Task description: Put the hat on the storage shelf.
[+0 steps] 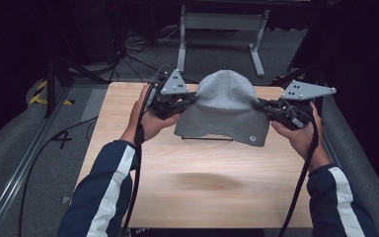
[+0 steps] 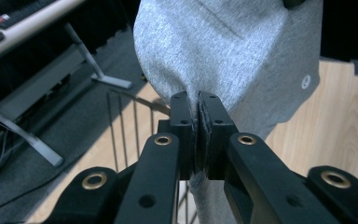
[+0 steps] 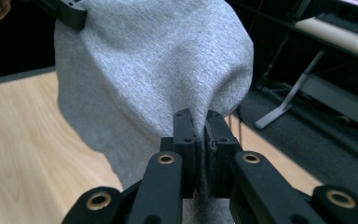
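Above the middle of the wooden bench (image 1: pixel 143 168) I have a grey cloth (image 1: pixel 224 111) lifted clear of the surface, stretched between my two grippers, and its shadow falls on the boards below it. My left gripper (image 1: pixel 190 100) bites the cloth at its left edge; in the left gripper view its black fingers (image 2: pixel 182 126) are pressed together on a fold of the grey fabric, which bulges out above them and hangs down past them. My right gripper (image 1: pixel 260 104) holds the opposite edge, and in the right gripper view its fingers (image 3: pixel 184 135) are likewise pinching a gathered bit of the cloth with no gap between them. The cloth domes upward in the middle and droops to a wavy lower hem, where a small round white mark (image 1: pixel 252 139) sits near the right corner. Under the cloth, in the left gripper view, I can see a thin wire rack (image 2: pixel 121 121) standing on the bench. My sleeves are dark blue with a white stripe (image 1: pixel 109 197), and a cable trails down from each gripper
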